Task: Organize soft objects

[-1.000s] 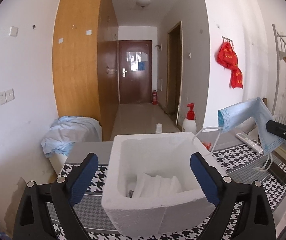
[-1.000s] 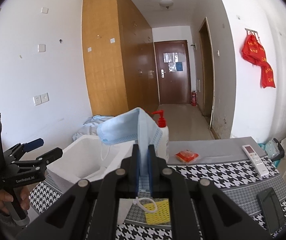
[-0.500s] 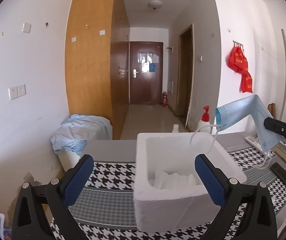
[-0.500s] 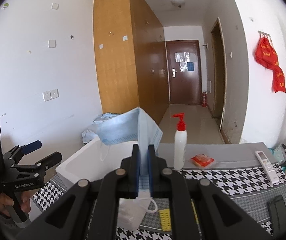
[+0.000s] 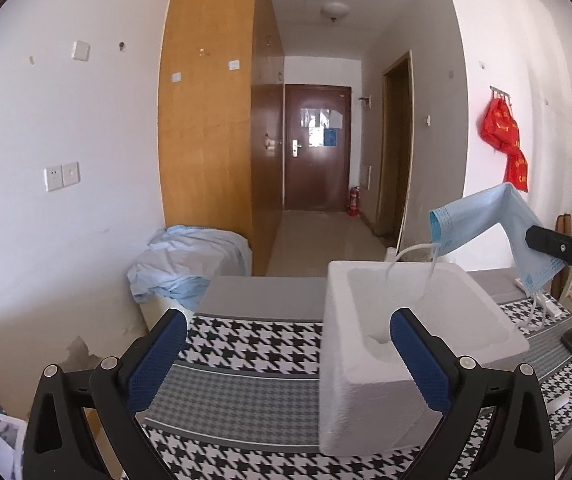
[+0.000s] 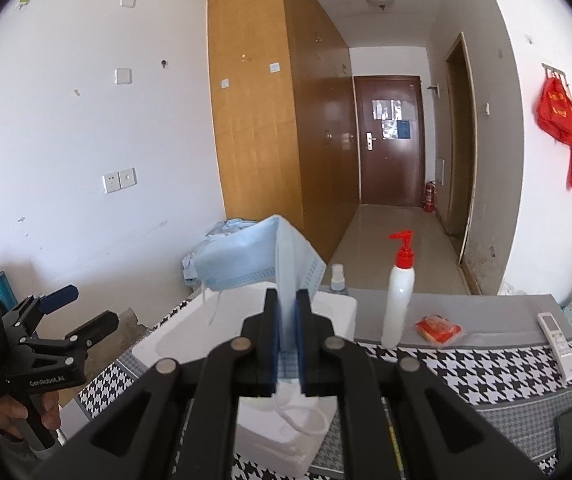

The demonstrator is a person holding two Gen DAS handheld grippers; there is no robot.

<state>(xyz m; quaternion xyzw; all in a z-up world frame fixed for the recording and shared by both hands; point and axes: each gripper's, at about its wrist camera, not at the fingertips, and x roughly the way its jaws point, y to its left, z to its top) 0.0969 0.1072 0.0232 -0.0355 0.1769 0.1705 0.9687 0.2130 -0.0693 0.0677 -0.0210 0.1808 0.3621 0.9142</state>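
Observation:
A light-blue face mask (image 6: 253,256) hangs folded over my right gripper (image 6: 286,332), which is shut on it. In the left wrist view the mask (image 5: 482,220) sits above the far right rim of the white foam box (image 5: 406,320), with one ear loop dangling over the opening. The right gripper (image 5: 566,248) reaches in from the right edge. My left gripper (image 5: 286,356) is open and holds nothing, its right finger (image 5: 418,356) in front of the box's near wall. From the right wrist, the left gripper (image 6: 85,306) stands left of the box (image 6: 205,328), held by a hand (image 6: 25,412).
On the houndstooth tablecloth (image 5: 245,336) stand a red-topped pump bottle (image 6: 400,300) and a small spray bottle (image 6: 338,278). A red packet (image 6: 438,328), a white remote (image 6: 558,344) and a dark phone (image 6: 570,428) lie there too. A pile of blue cloth (image 5: 189,260) lies beyond the table's left end.
My left gripper has drifted left, so the foam box now sits at its right finger instead of between the fingers. The right gripper carried the mask leftward over the box.

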